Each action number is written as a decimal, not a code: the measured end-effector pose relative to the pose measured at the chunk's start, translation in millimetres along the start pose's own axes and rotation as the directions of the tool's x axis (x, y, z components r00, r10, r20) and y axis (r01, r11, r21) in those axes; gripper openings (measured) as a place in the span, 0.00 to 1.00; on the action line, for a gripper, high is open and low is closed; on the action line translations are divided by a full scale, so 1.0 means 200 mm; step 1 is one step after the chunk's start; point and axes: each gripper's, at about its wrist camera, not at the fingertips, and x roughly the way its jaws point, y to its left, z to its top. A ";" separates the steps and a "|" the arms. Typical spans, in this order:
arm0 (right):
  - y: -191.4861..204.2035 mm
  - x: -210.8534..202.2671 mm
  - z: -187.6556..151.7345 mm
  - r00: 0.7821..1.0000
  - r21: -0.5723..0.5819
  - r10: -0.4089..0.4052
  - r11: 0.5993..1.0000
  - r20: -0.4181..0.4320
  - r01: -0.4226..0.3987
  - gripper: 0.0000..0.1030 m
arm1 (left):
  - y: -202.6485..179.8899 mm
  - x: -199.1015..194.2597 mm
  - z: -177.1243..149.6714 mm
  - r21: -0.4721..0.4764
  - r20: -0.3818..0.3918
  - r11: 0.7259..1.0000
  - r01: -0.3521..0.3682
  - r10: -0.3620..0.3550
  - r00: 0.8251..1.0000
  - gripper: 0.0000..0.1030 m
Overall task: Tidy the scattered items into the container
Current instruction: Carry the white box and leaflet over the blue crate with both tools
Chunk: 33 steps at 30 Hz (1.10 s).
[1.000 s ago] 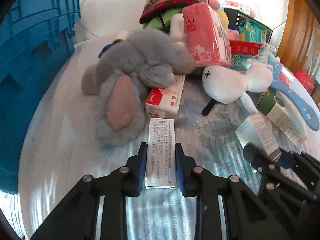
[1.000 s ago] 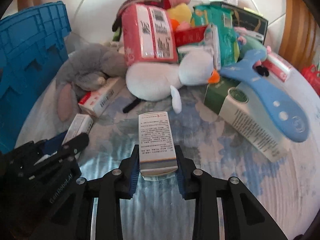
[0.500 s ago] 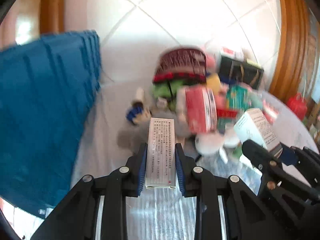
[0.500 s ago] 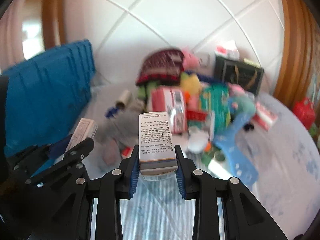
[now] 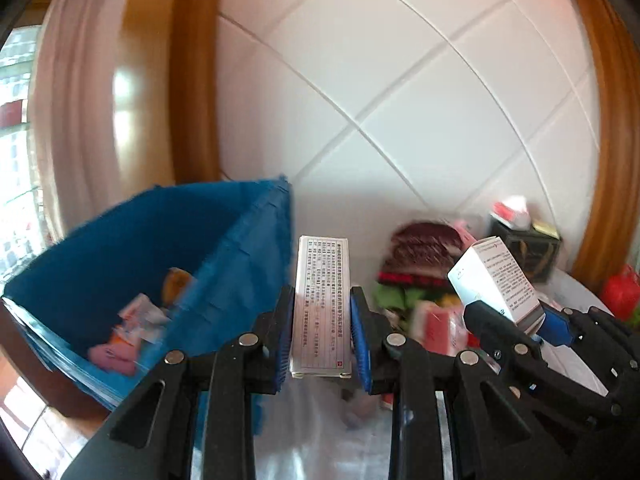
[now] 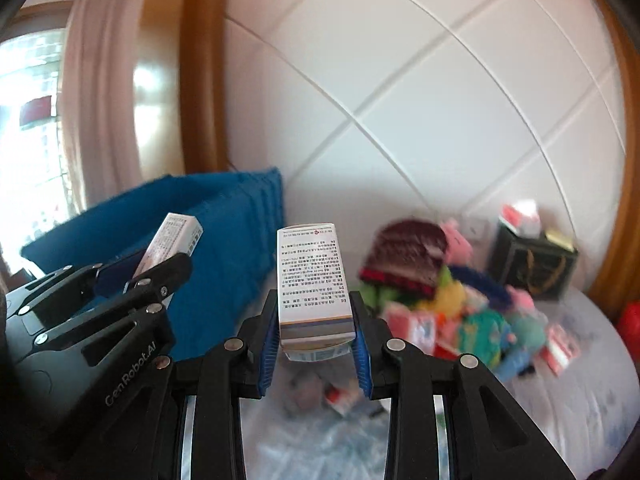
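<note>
Filling the space to the left of your two grippers is the blue container (image 5: pixel 224 264), its open top tilted toward you in the left wrist view; a few small items, blurred, lie on its floor. Beyond both tools stands a white tiled wall (image 5: pixel 400 100) framed by wood trim. Below and to the right of your right gripper (image 6: pixel 316 344), a pile of scattered items (image 6: pixel 460 304) sits on a pale cloth-covered surface (image 6: pixel 580 380): soft toys, red packets and a dark box, all smeared by motion.

Your left gripper (image 5: pixel 322 338) is clamped on a slim white box (image 5: pixel 322 304) covered in small print. The blue pads press its two long sides, and the box points straight ahead, just to the right of the container's near corner.

Your right gripper is closed on a thicker white box (image 6: pixel 312 280), also printed, with a striped band at its near end. It stands between the pads, angled upward.

In each view the other tool appears beside yours, its box raised at a slant; the two tools sit near each other without touching.
</note>
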 end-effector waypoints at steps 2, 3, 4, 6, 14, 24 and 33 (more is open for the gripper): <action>0.09 0.00 0.08 0.999 -0.024 0.027 0.999 0.025 -0.027 0.30 | 0.10 -0.03 0.06 -0.014 0.026 0.999 -0.032 0.033 0.999 0.25; 0.15 0.01 0.12 0.998 -0.038 0.046 0.998 0.034 -0.045 0.30 | 0.15 -0.04 0.09 -0.019 0.040 0.999 -0.048 0.048 0.998 0.25; 0.20 0.01 0.15 0.997 -0.047 0.063 0.997 0.040 -0.061 0.30 | 0.21 -0.06 0.12 -0.024 0.051 0.998 -0.065 0.066 0.997 0.25; 0.31 0.05 0.22 0.995 -0.066 0.091 0.994 0.038 -0.088 0.30 | 0.36 -0.07 0.17 -0.038 0.064 0.995 -0.092 0.094 0.994 0.25; 0.87 0.42 0.34 0.963 -0.046 0.213 0.974 -0.163 -0.223 0.31 | 1.09 0.18 0.21 -0.025 -0.156 0.981 -0.195 0.189 0.970 0.26; 1.21 0.71 0.25 0.950 -0.028 0.143 0.987 -0.278 -0.157 0.31 | 1.51 0.54 0.14 -0.030 -0.285 0.988 -0.150 0.135 0.949 0.26; 1.22 0.82 0.35 0.951 -0.063 0.027 0.997 -0.309 -0.048 0.31 | 1.46 0.70 0.24 0.009 -0.361 0.998 -0.058 0.057 0.931 0.25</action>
